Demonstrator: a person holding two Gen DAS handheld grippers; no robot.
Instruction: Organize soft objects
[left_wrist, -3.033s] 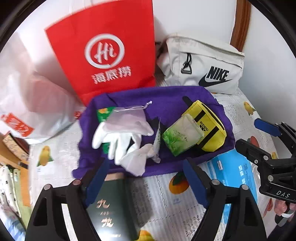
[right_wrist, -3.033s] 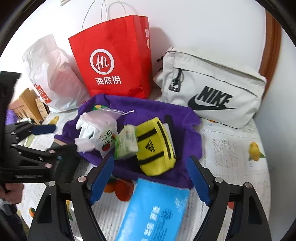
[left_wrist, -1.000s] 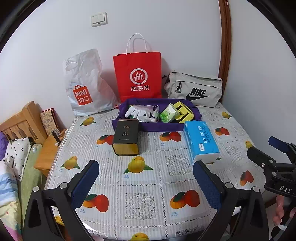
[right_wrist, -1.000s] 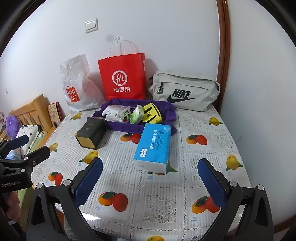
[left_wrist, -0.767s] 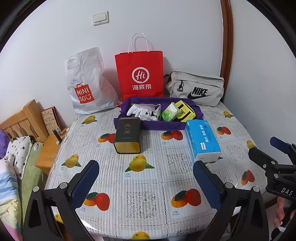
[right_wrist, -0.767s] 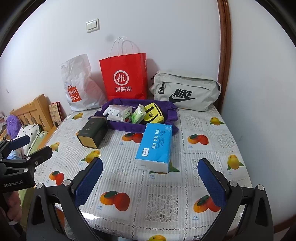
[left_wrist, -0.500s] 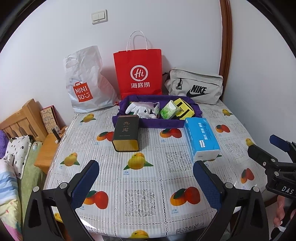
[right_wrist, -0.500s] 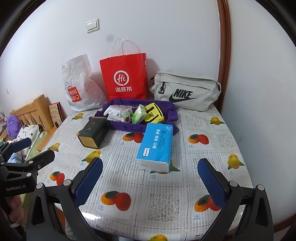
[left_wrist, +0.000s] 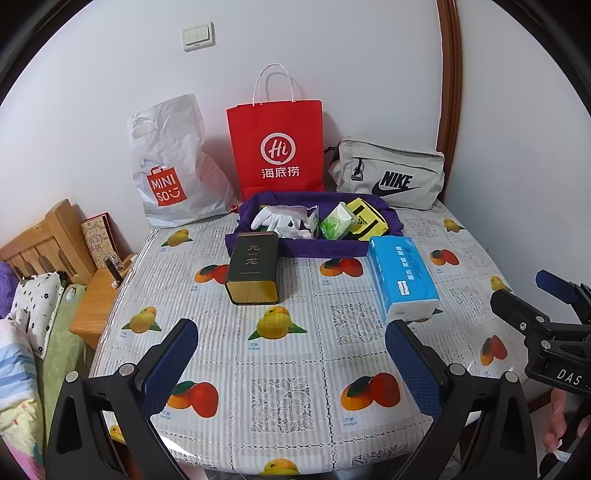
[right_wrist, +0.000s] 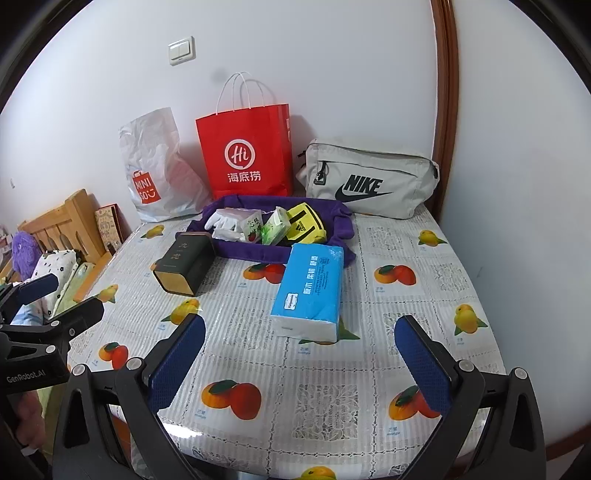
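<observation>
Left wrist view: left gripper (left_wrist: 290, 360) hangs over the near edge of the fruit-print tabletop (left_wrist: 291, 332), blue-padded fingers (left_wrist: 168, 363) spread wide, holding nothing. Purple fabric tray (left_wrist: 317, 249) sits at the far side holding white gloves (left_wrist: 279, 219), green tissue pack (left_wrist: 338, 223) and yellow zip pouch (left_wrist: 365, 219). Dark green tin box (left_wrist: 253, 267) lies touching the tray's front edge; blue tissue pack (left_wrist: 402, 275) lies at its right front corner. Behind: white plastic Miniso bag (left_wrist: 170, 166), red paper bag (left_wrist: 277, 147), grey Nike bag (left_wrist: 388, 177). Right gripper (left_wrist: 532, 295) pokes in at the right edge.

Right wrist view: right gripper (right_wrist: 299, 356) also over the near edge, fingers (right_wrist: 421, 356) wide apart, empty. Tray (right_wrist: 255, 253), gloves (right_wrist: 225, 223), green tissue pack (right_wrist: 275, 230), yellow pouch (right_wrist: 304, 223) sit in the same layout, well away from both grippers. Left gripper (right_wrist: 59, 299) shows at the left edge, parted.
</observation>
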